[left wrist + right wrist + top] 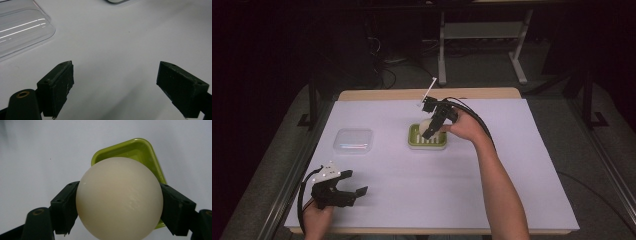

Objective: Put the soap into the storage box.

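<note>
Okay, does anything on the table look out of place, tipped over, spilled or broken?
Nothing stands out. The right gripper holds the cream ball over the green tray, which sits flat. The clear lid lies flat on the white table cover, and the left gripper is open near the front edge.

In the right gripper view, the cream ball point(119, 198) runs off the bottom edge and hides most of the green tray point(140, 151) behind it. In the high view, the right gripper point(430, 131) covers part of that ball, leaving it too small to make out. In the left gripper view, the clear lid point(21, 30) is cut off at the top left corner.
</note>
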`<state>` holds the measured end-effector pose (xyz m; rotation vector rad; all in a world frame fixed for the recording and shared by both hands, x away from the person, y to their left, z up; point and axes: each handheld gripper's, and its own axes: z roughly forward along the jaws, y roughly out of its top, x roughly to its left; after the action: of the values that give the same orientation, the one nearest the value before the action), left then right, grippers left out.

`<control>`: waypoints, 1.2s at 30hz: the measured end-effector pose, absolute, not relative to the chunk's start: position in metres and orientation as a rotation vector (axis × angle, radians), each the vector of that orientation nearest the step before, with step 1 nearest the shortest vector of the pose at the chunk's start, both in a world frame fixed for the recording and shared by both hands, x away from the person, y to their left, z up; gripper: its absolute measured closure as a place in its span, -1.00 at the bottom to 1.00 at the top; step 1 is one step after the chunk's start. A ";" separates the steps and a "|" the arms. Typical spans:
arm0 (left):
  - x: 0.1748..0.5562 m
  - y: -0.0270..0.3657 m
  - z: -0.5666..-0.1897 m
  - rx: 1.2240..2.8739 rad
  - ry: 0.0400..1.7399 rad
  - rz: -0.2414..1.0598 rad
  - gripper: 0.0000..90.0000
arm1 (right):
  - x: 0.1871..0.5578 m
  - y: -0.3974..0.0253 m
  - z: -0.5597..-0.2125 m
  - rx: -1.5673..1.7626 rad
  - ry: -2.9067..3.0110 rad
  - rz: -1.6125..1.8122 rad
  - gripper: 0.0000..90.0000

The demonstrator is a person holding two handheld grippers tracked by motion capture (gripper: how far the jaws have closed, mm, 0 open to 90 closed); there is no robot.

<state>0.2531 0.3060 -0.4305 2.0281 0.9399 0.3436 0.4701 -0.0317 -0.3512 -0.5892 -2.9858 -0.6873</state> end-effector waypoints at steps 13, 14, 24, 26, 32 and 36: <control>0.253 0.306 -0.431 2.033 0.935 0.348 -0.70 | 0.476 -0.030 -0.357 -0.614 -2.978 -0.683 -0.48; 0.253 0.306 -0.431 2.033 0.935 0.348 -0.70 | 0.477 -0.030 -0.358 -0.617 -2.979 -0.681 -0.48; 0.253 0.306 -0.431 2.033 0.935 0.347 -0.70 | 0.482 -0.030 -0.360 -0.636 -2.977 -0.674 -0.48; 0.253 0.306 -0.431 2.033 0.935 0.347 -0.70 | 0.482 -0.030 -0.361 -0.639 -2.979 -0.669 -0.48; 0.253 0.305 -0.431 2.026 0.937 0.344 -0.70 | 0.483 -0.030 -0.363 -0.651 -2.977 -0.663 -0.48; 0.253 0.305 -0.431 2.028 0.935 0.344 -0.70 | 0.485 -0.028 -0.367 -0.658 -2.975 -0.644 -0.48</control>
<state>0.2531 0.3052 -0.4309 2.0284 0.9353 0.3443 0.4850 -0.0281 -0.3669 -0.6580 -2.9747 -0.6444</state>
